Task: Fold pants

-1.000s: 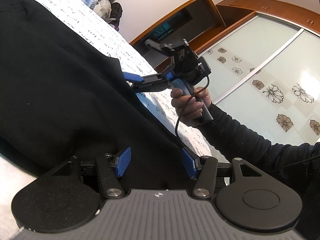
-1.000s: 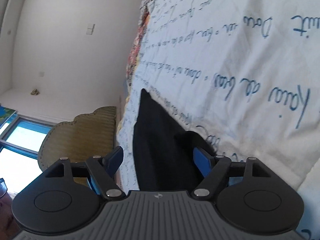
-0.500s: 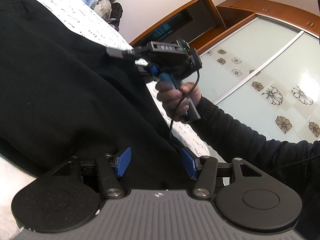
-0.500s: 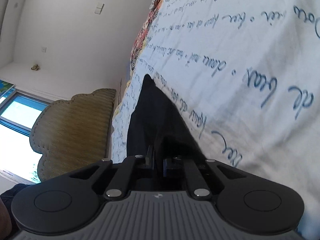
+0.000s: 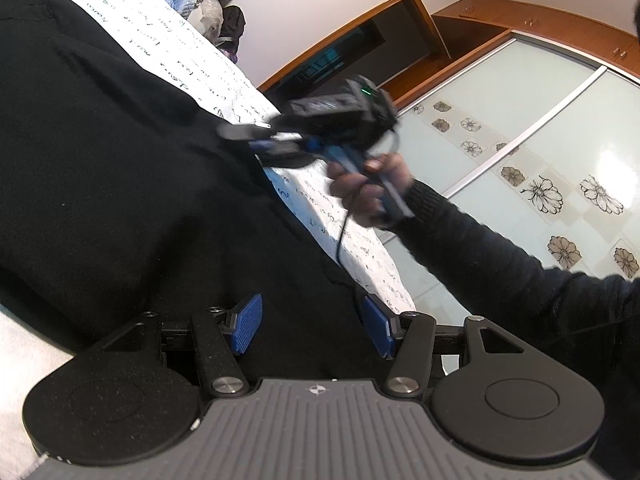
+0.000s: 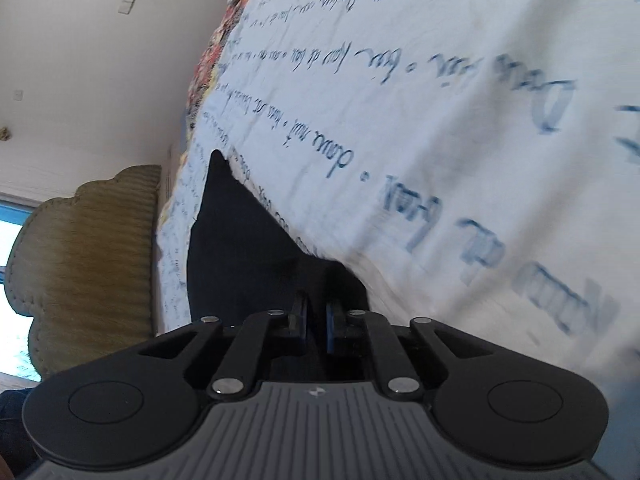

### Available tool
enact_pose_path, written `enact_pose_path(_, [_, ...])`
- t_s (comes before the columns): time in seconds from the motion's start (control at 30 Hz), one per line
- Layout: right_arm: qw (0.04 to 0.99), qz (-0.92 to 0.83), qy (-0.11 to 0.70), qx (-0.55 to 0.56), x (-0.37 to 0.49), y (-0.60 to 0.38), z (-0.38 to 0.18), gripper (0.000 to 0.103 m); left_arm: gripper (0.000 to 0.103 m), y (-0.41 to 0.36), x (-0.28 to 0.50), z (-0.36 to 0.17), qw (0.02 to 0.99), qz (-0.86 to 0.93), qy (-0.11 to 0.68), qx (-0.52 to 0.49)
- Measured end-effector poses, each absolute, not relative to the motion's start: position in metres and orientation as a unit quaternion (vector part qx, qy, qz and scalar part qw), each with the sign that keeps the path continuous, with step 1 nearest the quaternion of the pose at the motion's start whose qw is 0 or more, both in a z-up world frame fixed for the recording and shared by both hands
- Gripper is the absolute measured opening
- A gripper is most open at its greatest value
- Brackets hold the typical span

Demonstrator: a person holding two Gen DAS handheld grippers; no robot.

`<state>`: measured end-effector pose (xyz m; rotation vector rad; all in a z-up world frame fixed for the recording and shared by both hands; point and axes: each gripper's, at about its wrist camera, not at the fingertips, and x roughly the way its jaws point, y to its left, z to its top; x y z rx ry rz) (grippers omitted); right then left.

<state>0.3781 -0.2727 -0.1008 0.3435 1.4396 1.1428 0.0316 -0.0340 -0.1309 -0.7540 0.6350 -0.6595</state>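
Right claw pinching the pants
Right gripper clamps black pants at 6 o'clock; left gripper gapes wide, gripping nothing

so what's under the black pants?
The white bedspread with blue script lies under the black pants, showing past their edge. Whatever lies beneath the fabric itself is covered.

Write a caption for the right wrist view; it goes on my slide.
Right gripper shut on the black pants, which lie on a white quilted bedspread with blue script.
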Motion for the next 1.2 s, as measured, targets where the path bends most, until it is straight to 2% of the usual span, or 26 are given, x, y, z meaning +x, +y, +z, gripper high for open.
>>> enact_pose_path(0.07, [0.639,0.450,0.605,0.151,0.368,-0.311,-0.081,0.036,0.061,-0.034,0.032,-0.131,0.830,-0.311,0.299,-0.354])
enact_pose_path(0.1, [0.665,0.430,0.592,0.147,0.358,-0.332,-0.068,0.042,0.061,-0.035,0.032,-0.130,0.830,-0.311,0.299,-0.353])
enact_pose_path(0.17, [0.707,0.403,0.559,0.159,0.326,-0.377,-0.044,0.065,0.061,-0.035,0.032,-0.130,0.833,-0.309,0.300,-0.348])
enact_pose_path(0.2, [0.724,0.391,0.544,0.162,0.306,-0.397,-0.033,0.066,0.061,-0.037,0.031,-0.129,0.835,-0.308,0.301,-0.342])
enact_pose_path(0.27, [0.752,0.372,0.516,0.173,0.262,-0.437,-0.019,0.066,0.063,-0.043,0.031,-0.125,0.843,-0.304,0.305,-0.323])
enact_pose_path(0.43, [0.788,0.309,0.486,0.219,0.167,-0.514,-0.024,0.066,0.083,-0.063,0.027,-0.112,0.860,-0.307,0.312,-0.263])
enact_pose_path(0.57, [0.798,0.259,0.482,0.252,0.119,-0.557,-0.047,0.066,0.086,-0.072,0.030,-0.105,0.865,-0.292,0.328,-0.244])
enact_pose_path(0.73, [0.797,0.208,0.429,0.370,0.097,-0.637,-0.056,0.066,0.089,-0.077,0.030,-0.094,0.868,-0.268,0.336,-0.247])
enact_pose_path(0.8, [0.796,0.197,0.443,0.364,0.099,-0.650,-0.062,0.066,0.090,-0.081,0.028,-0.089,0.870,-0.270,0.334,-0.240])
enact_pose_path(0.93, [0.802,0.188,0.492,0.282,0.113,-0.638,-0.071,0.066,0.090,-0.098,0.028,-0.078,0.878,-0.287,0.322,-0.207])
enact_pose_path(1.0, [0.818,0.198,0.510,0.176,0.116,-0.606,-0.072,0.064,0.091,-0.106,0.028,-0.076,0.883,-0.293,0.315,-0.190])
enact_pose_path(1.1, [0.828,0.211,0.513,-0.076,0.096,-0.538,-0.075,0.065,0.092,-0.115,0.028,-0.079,0.883,-0.294,0.321,-0.178])
enact_pose_path(1.17, [0.825,0.203,0.511,-0.129,0.093,-0.517,-0.077,0.065,0.092,-0.119,0.031,-0.083,0.879,-0.294,0.332,-0.177])
enact_pose_path(1.2, [0.826,0.202,0.510,-0.129,0.093,-0.516,-0.076,0.061,0.092,-0.120,0.033,-0.086,0.877,-0.293,0.337,-0.175])
